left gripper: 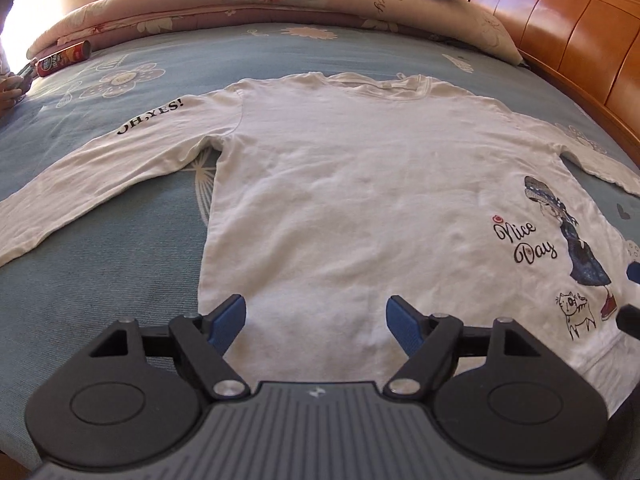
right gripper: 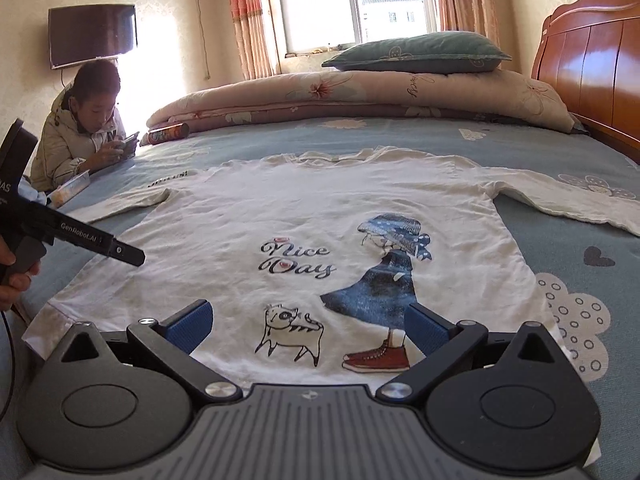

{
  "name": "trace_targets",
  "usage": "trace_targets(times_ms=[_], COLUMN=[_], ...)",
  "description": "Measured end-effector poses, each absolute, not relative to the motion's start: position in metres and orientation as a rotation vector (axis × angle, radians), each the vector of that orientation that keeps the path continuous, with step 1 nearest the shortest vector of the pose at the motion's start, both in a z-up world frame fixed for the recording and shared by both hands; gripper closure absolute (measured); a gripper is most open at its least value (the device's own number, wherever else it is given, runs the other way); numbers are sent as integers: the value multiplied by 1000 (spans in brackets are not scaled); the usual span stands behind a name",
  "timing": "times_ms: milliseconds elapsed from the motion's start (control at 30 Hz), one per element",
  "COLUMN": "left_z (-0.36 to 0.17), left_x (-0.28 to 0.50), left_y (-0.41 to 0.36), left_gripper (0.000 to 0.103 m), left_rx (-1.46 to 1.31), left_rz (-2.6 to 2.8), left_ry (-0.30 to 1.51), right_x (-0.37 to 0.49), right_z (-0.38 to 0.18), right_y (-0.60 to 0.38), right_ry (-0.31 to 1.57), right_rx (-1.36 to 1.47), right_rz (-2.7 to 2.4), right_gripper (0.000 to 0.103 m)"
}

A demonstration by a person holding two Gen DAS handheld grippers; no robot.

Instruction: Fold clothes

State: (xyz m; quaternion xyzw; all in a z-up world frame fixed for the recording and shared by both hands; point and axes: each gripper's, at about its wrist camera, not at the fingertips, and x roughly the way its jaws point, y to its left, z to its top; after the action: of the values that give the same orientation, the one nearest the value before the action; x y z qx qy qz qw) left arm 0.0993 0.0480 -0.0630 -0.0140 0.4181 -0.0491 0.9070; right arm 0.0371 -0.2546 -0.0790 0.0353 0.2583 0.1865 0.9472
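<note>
Left gripper [left gripper: 316,322] hangs wide open over the hem, nothing between its blue pads [left gripper: 230,320]. Right gripper [right gripper: 308,326] matches it, jaws spread and empty, above the cat print near the bottom edge. Both sit at the hem end, probably so the 2 can start the fold together. The white long-sleeved shirt [left gripper: 340,184] lies flat, print up, on the blue bedsheet [left gripper: 120,280], both sleeves spread outward, ready for a first fold.

The bed [right gripper: 500,140], sheeted in blue floral fabric, carries a white long-sleeved shirt [right gripper: 248,216] spread flat mid-bed, a folded quilt [right gripper: 360,96] along its far edge, and a snack can [right gripper: 168,133] near the far-left corner.
</note>
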Motion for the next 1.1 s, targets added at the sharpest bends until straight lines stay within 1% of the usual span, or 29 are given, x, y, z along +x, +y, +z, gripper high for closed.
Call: trace_targets(times_ms=[100,233,367,433,533,600,767,867,1000,1100], left_z=[-62,-71,-78,-79,-74,-69,-51,-55,-76,-81], left_x=[93,86,76,74,74,75,82,83,76,61], left_y=[27,-1,-10,-8,-2,-1,-23,-45,-68,-67], left_gripper=[25,24,21,17,18,18,18,18,18,17], left_rx=[-18,28,123,125,109,82,52,24,115,190], left_rz=[-193,-273,-254,-239,-230,-244,-322,-420,-416,-407], left_ry=[866,899,885,895,920,928,867,868,888,849], right_x=[72,102,93,89,84,81,81,87,89,87], right_z=[-78,-92,-100,-103,-104,-102,-96,-100,-105,-106], right_y=[-258,-274,-310,-331,-347,-344,-320,-314,-322,-321], right_ry=[553,646,600,578,544,530,521,564,574,573], right_rx=[132,253,351,386,487,469,356,323,362,348], right_rz=[359,323,198,98,101,100,205,203,206,210], right_gripper=[0,0,0,0,0,0,0,0,0,0])
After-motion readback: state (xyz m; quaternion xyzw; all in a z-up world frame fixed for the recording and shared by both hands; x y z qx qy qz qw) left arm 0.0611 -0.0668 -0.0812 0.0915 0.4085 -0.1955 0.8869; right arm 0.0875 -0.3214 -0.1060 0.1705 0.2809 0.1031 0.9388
